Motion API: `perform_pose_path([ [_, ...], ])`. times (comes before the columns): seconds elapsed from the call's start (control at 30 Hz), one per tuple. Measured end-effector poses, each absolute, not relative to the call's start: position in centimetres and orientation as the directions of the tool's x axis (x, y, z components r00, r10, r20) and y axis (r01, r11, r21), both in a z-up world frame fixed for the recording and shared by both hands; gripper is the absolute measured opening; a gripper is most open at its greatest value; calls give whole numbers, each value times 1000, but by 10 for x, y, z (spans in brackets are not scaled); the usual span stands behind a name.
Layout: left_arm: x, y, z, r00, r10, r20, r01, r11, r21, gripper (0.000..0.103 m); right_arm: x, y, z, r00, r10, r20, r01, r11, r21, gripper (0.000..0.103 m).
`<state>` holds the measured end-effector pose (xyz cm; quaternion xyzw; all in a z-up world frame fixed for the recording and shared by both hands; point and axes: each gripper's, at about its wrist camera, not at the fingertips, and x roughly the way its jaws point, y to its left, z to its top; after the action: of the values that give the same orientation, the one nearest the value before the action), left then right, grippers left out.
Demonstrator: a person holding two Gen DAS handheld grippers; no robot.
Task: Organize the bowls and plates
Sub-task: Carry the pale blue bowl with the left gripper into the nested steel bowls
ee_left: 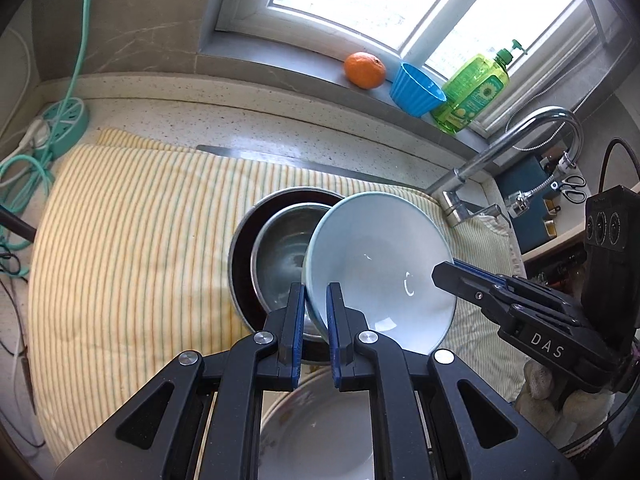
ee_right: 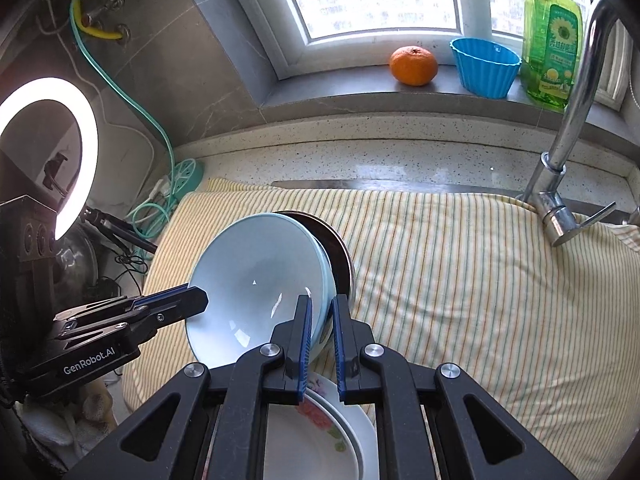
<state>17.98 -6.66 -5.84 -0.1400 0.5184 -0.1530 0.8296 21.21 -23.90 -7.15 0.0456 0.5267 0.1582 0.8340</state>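
Hand-held gripper pair: the left hand-held gripper [ee_left: 314, 320] and right hand-held gripper [ee_right: 322, 328] are each clamped on opposite rim edges of the pale blue bowl [ee_left: 384, 264], carrying it tilted, likely toward the steel bowl [ee_left: 280, 256] nested in a dark pan [ee_left: 240, 264] on the striped cloth [ee_left: 132, 216]. Below, a floral plate [ee_right: 320, 432] is largely hidden by the linkages.

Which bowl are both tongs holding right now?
The pale blue bowl, pinched at opposite rims and tilted; the steel bowl sits untouched inside the dark pan.

Glossy glazed pale-blue bowl [ee_left: 384, 264], brushed metal bowl [ee_left: 280, 260], striped cloth [ee_left: 132, 220].
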Motion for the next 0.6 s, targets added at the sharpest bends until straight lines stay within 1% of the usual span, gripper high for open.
perform_pose_path([
  [0.6,201,-56,-76,390,-369,-843,89,927,-364,9,237,-223,-104,346,280,-896,-210,953,217,9],
])
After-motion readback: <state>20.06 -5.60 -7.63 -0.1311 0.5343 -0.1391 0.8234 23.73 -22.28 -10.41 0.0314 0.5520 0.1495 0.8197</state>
